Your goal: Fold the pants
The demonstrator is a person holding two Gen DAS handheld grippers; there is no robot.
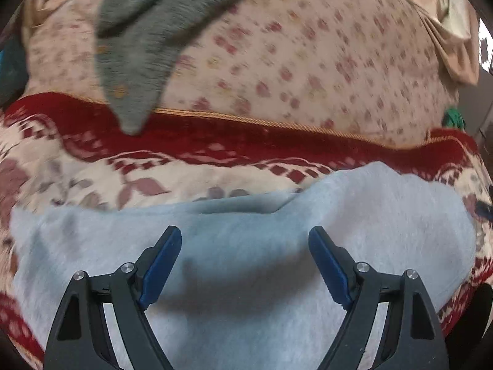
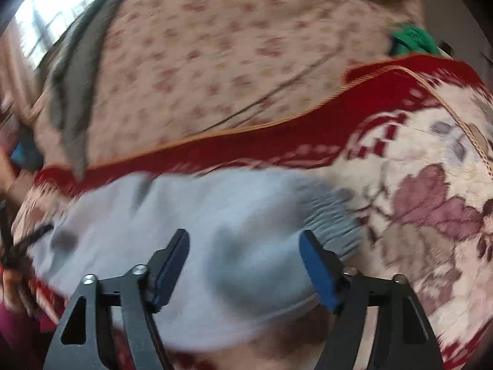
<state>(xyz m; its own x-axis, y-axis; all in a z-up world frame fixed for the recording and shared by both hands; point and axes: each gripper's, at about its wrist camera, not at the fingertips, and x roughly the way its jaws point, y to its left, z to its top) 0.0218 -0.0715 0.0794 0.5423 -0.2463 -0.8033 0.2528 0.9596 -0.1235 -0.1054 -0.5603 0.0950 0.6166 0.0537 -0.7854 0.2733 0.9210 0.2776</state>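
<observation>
A: What's the fabric like?
B: The pants (image 1: 246, 246) are soft pale-grey fleece with a ribbed cuff (image 2: 332, 219), lying rumpled on the near part of a plush red-and-cream patterned blanket (image 1: 215, 151). A floral sheet (image 1: 308, 55) lies farther off.
A: And the grippers?
B: The left gripper (image 1: 245, 240) and the right gripper (image 2: 245, 243) are both spread wide over the pants, gripping nothing.

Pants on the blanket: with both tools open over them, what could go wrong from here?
1. The left tool may pinch only the top layer of the pants, so the fold comes apart.
2. The right tool, near the ribbed cuff, might also catch the blanket.
</observation>
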